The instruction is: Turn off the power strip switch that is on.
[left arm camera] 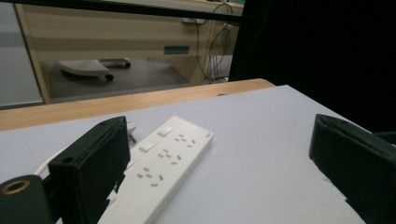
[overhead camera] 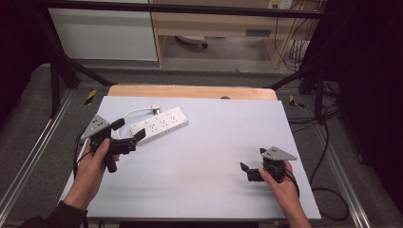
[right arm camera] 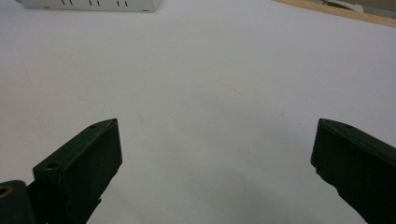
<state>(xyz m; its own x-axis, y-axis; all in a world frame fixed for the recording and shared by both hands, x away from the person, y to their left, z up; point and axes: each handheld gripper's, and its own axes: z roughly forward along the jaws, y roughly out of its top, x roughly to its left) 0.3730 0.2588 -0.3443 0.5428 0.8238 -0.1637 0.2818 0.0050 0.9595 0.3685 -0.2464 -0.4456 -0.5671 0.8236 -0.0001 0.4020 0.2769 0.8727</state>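
A white power strip (overhead camera: 160, 124) lies at the left back of the pale mat (overhead camera: 204, 156), its white cord (overhead camera: 134, 112) curling off to a plug (overhead camera: 154, 109). My left gripper (overhead camera: 128, 129) is open right at the strip's near left end; in the left gripper view the strip (left arm camera: 161, 172) runs between the wide-apart jaws, close to the left one. My right gripper (overhead camera: 253, 159) is open at the right front of the mat with nothing between its jaws. In the right gripper view the strip's edge (right arm camera: 93, 4) sits far off at the top left.
The mat covers a wooden table whose far edge (overhead camera: 190, 91) is bare. Black frame bars (overhead camera: 62, 66) stand at both back corners. Cables (overhead camera: 328, 190) trail on the floor to the right. A desk (overhead camera: 214, 23) stands beyond the table.
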